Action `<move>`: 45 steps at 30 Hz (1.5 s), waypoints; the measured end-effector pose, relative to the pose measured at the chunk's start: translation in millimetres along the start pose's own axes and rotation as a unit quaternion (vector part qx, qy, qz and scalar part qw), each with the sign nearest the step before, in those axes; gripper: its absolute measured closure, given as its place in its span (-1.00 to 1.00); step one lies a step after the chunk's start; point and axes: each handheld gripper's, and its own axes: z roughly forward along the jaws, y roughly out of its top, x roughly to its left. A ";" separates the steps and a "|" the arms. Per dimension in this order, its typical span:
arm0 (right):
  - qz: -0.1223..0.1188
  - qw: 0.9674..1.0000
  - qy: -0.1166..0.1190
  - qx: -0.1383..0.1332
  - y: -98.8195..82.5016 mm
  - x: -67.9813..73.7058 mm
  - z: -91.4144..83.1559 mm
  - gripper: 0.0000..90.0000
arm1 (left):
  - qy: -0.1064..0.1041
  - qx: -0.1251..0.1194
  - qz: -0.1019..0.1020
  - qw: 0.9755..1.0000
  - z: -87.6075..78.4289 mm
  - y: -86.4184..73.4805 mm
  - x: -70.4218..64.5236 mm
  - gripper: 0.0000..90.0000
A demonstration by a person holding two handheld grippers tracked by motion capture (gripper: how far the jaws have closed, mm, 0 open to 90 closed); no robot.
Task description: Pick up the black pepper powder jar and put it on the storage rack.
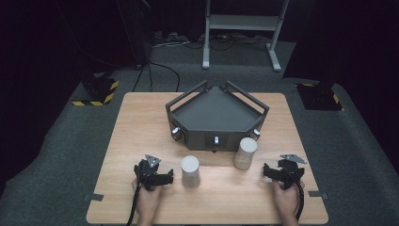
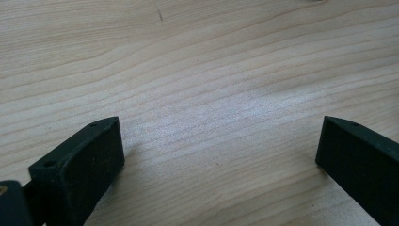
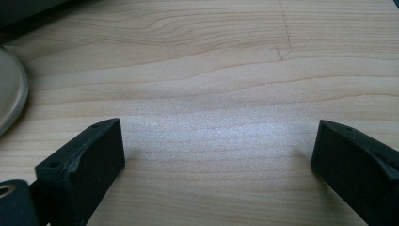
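Note:
Two pale grey cylinders stand upright on the wooden table (image 1: 141,122). One cylinder (image 1: 190,171) is near the front centre, the other cylinder (image 1: 245,153) a little farther back and right. My left gripper (image 1: 162,179) rests on the table just left of the front cylinder, jaws wide apart over bare wood (image 2: 216,122). My right gripper (image 1: 269,172) sits right of the other cylinder, also open, and the rounded edge of that cylinder (image 3: 10,94) shows at the left of the right gripper view.
A dark grey five-sided tray (image 1: 188,130) with raised rails and small knobs on its front wall stands at the table's middle back. A white metal frame (image 1: 242,23) and cables lie on the floor beyond. Hazard-striped bases (image 1: 96,92) flank the table.

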 end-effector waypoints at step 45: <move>0.000 1.000 -0.001 0.000 -0.2 0.6 -0.3 -0.93 | -0.054 0.011 0.016 0.998 -25.9 4.0 22.6 -0.99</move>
